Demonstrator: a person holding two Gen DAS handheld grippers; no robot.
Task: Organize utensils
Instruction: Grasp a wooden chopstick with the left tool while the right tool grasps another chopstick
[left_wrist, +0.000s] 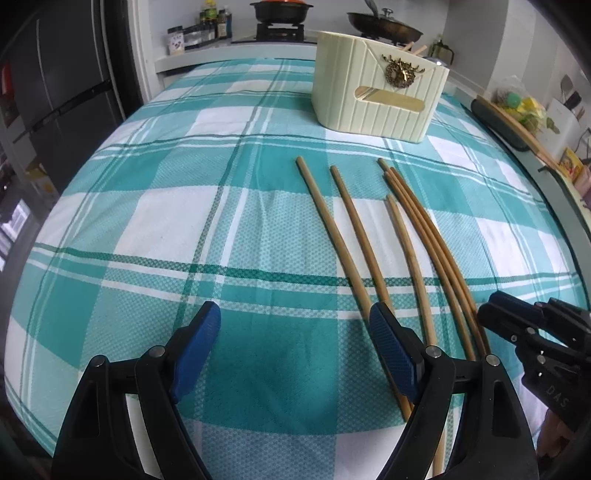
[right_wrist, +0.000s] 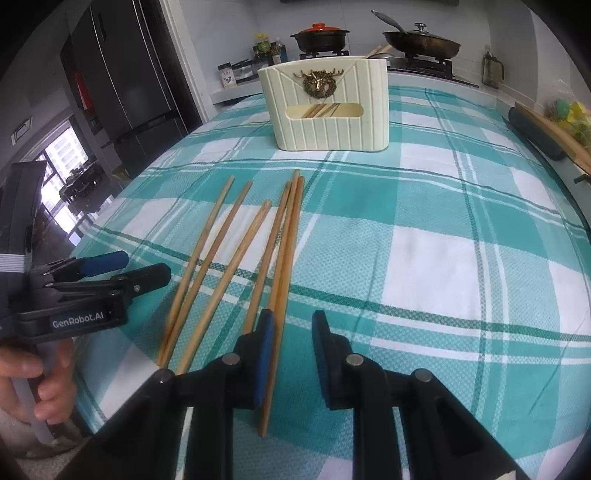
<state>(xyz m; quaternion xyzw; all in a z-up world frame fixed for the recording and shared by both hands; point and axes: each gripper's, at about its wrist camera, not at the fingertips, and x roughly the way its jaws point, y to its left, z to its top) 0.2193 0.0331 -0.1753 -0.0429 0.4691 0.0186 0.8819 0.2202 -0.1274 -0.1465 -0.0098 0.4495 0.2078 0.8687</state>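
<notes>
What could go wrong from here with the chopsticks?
1. The right gripper has its jaws around the rightmost of three chopsticks that lie touching; closing could nudge or drag a neighbour along.
2. The grip sits near the chopstick's near end, so it may droop or swing when lifted toward the holder.
3. The left gripper hangs open close beside the right one; the two could bump over the chopsticks.

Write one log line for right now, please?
left gripper: open, empty | right gripper: open over one chopstick | holder: upright behind
</notes>
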